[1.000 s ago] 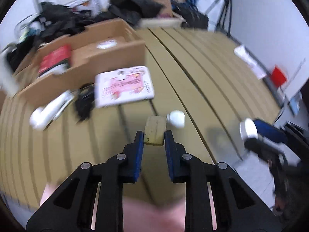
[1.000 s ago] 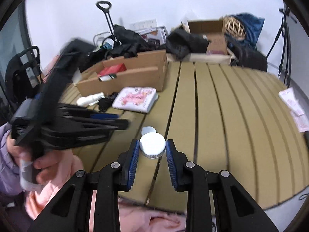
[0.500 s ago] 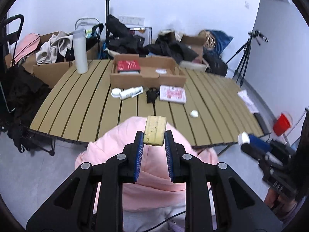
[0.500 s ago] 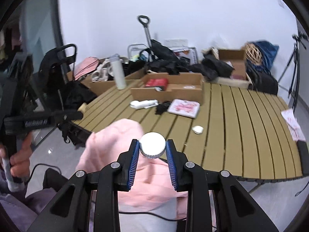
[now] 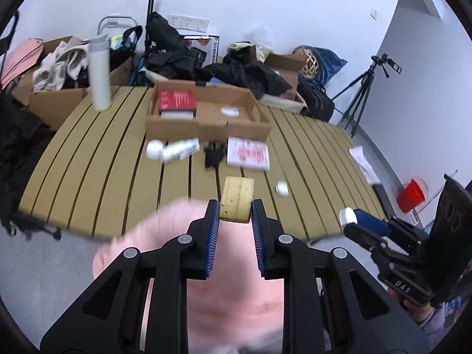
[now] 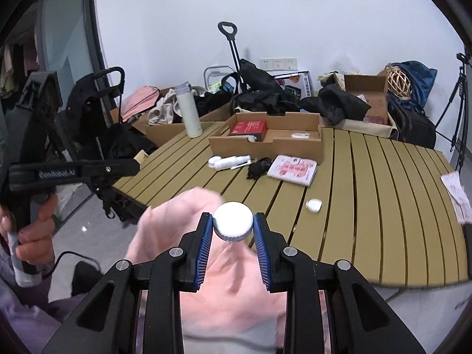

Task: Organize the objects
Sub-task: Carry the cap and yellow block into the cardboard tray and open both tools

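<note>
Left gripper [image 5: 235,214] clamps yellow sponge block [image 5: 237,199]; right gripper [image 6: 233,226] clamps white round cap [image 6: 233,221]. Both held off slatted table's [image 6: 368,206] near edge; cardboard tray [image 6: 267,143] at 12 o'clock

Our left tool [image 5: 235,216] and right tool [image 6: 233,226] are matte black, each with two angular arms, silver screws at the joints and ribbed blue pads [image 6: 205,247] inside the tips. Our sleeve [image 5: 236,280] is pale pink. Our bare hand [image 6: 32,236] grips a black handle with white lettering.
</note>
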Demonstrator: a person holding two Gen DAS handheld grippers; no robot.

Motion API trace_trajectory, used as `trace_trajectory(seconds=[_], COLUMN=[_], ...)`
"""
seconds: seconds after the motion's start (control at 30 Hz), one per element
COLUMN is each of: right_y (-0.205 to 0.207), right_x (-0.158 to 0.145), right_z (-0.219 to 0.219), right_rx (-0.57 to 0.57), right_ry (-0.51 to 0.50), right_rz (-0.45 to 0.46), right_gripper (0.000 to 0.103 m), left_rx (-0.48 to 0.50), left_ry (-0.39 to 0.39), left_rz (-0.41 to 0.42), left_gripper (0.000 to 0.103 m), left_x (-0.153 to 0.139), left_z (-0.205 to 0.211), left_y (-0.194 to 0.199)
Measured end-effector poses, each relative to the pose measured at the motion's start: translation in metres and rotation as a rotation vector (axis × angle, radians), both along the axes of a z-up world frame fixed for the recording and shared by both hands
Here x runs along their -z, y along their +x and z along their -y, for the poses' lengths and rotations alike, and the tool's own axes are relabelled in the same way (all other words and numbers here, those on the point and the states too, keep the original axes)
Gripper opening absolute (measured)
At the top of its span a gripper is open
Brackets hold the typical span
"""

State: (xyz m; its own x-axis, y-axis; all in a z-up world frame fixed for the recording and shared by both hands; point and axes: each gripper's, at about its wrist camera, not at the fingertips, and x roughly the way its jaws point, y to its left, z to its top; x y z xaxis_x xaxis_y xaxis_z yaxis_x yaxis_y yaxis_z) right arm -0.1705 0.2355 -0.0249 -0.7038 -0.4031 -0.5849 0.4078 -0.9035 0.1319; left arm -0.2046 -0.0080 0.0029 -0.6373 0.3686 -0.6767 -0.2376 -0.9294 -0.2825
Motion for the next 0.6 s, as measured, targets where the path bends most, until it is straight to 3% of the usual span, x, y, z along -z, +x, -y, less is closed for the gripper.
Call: trace_trajectory(seconds=[0.17, 0.23, 0.3, 0.4, 0.47, 0.6], right_y=[-0.115, -0.191, -0.262, -0.37, -0.424, -0.487], right_x=[-0.021, -0.027, -0.023, 0.006, 0.034, 0.082], right_z=[0.003, 0.006, 0.01, 0.017, 0.026, 0.031], right_rx=[-0.029, -0.025, 0.012, 0.079, 0.118, 0.196], right_ry=[-0.029, -0.044, -0.026, 0.049, 0.119, 0.217], right_rz=[0.002, 0.044, 0.093, 0.221, 0.283, 0.363], right_gripper=[0.031, 0.031, 0.031, 0.031, 0.031, 0.031], left_rx=[0.006, 0.021, -0.009, -0.058, -0.067, -0.076], left_ry=[0.019, 0.004, -0.064, -0.126, -0.155, -0.24], left_rz=[0.047, 0.091, 0.123, 0.206, 0.245, 0.272], left_gripper=[0.019, 0.019, 0.019, 0.019, 0.019, 0.023], left_x=[-0.012, -0.009, 0.008, 0.054, 0.08, 0.124], left_z=[-0.004, -0.012, -0.02, -0.033, -0.041, -0.053], left_y=[-0.139, -0.209, -0.281, -0.374, -0.41, -0.459])
